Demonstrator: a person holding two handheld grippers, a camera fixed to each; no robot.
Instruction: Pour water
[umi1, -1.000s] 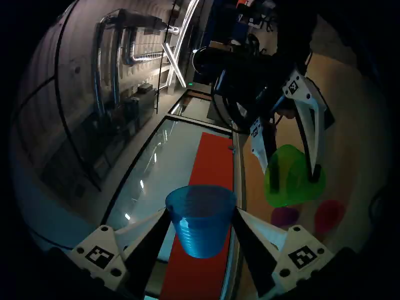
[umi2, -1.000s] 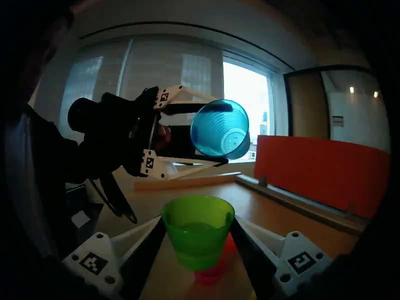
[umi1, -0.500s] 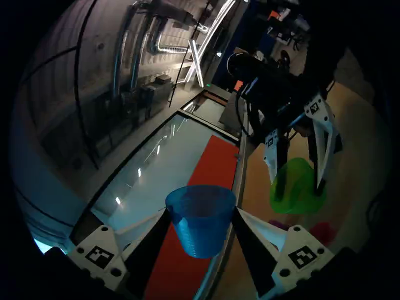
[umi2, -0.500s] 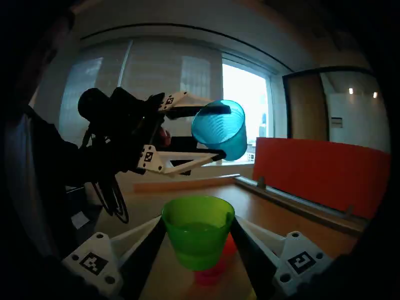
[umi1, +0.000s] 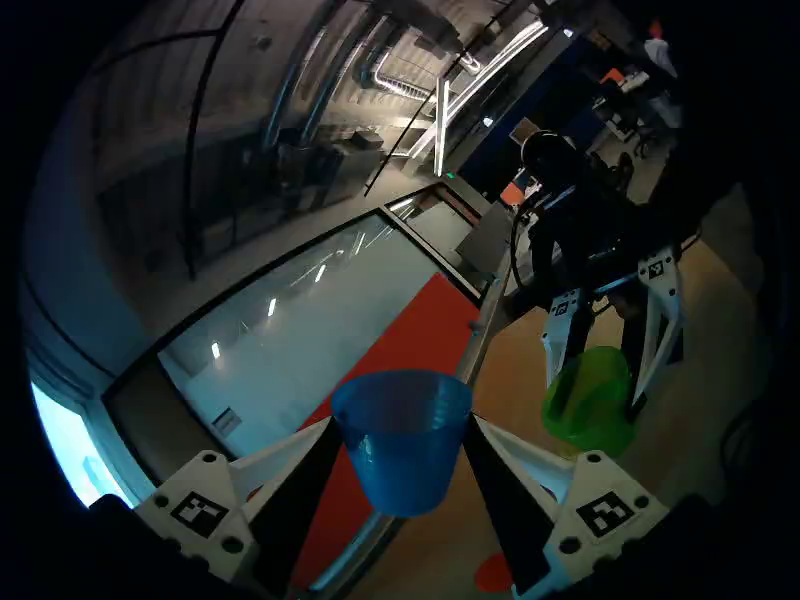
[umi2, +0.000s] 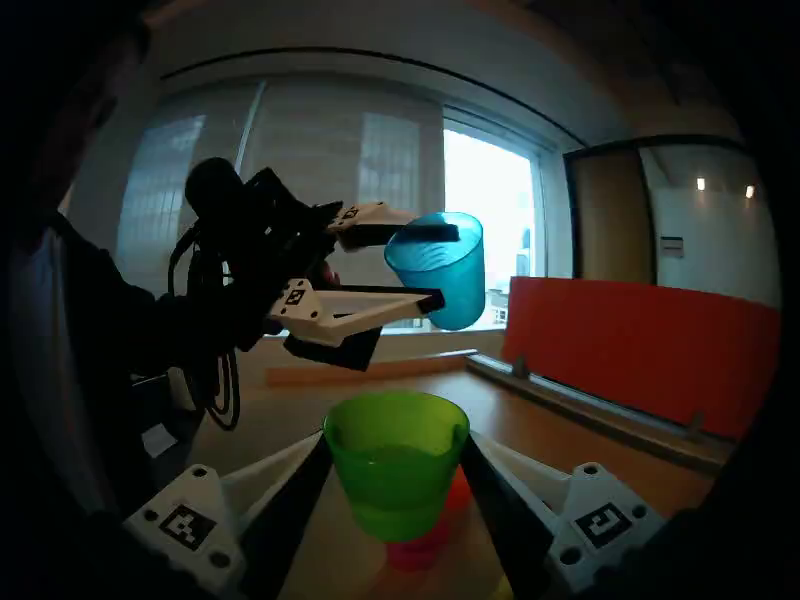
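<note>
Wooden worktop (umi2: 560, 395), bright window (umi2: 490, 220) behind. Left gripper (umi2: 445, 266) clamps blue cup (umi1: 402, 445), raised in mid-air, near upright. Right gripper (umi2: 397, 450) grips green cup (umi2: 396, 475), water inside, red cup (umi2: 425, 550) just beneath on worktop. Red partition (umi2: 650, 345) along worktop's far edge.

Clamped: left tongs (umi1: 402, 428), right tongs (umi2: 396, 442).

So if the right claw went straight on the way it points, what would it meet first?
Probably the left claw, shut on the blue cup, which sits near the middle of the right gripper view; how far off is unclear.
</note>
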